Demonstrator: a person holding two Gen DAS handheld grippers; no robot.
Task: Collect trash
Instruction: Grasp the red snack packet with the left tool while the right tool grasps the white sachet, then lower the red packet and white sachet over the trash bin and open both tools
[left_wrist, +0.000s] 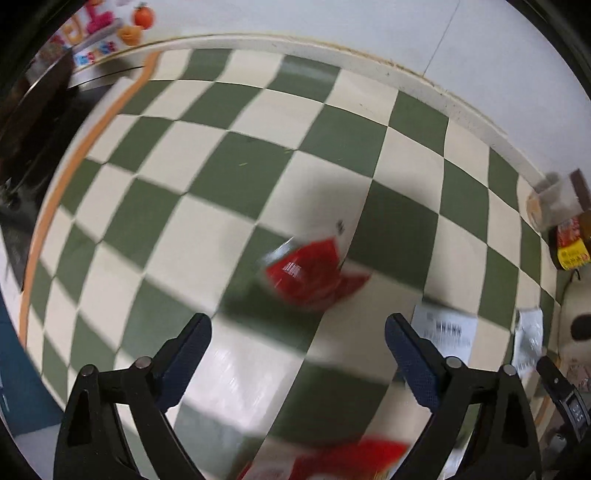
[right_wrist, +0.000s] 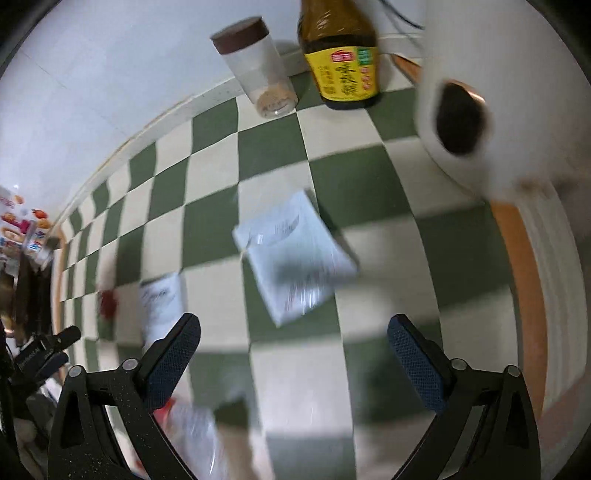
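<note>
We are at the approach, with nothing picked up: the left gripper (left_wrist: 298, 332) points down at the checkered cloth (left_wrist: 229, 177) with its jaws wide and empty, and the red wrapper (left_wrist: 314, 273) lies flat just ahead of the tips, a little to the right of their midline. The right gripper (right_wrist: 293, 334) is likewise wide and empty, with the white packet (right_wrist: 295, 254) lying flat on the cloth ahead of it. To do this well, we judge that each gripper should be centred over its piece, brought down until one fingertip slides under a raised edge or crease, and only then closed, since flat film will likely slip from a grip taken from above. Both views are blurred, so we should settle before closing. Counting trash, we see 2 red wrappers, the second one (left_wrist: 332, 458) at the bottom edge between the left fingers, 2 white printed pieces in the left view, the paper slip (left_wrist: 447, 332) and another (left_wrist: 530, 339). By the wall stand 1 brown-capped jar (right_wrist: 258, 70) and 1 sauce bottle (right_wrist: 343, 62); beside them is 1 white paper roll (right_wrist: 480, 122).
</note>
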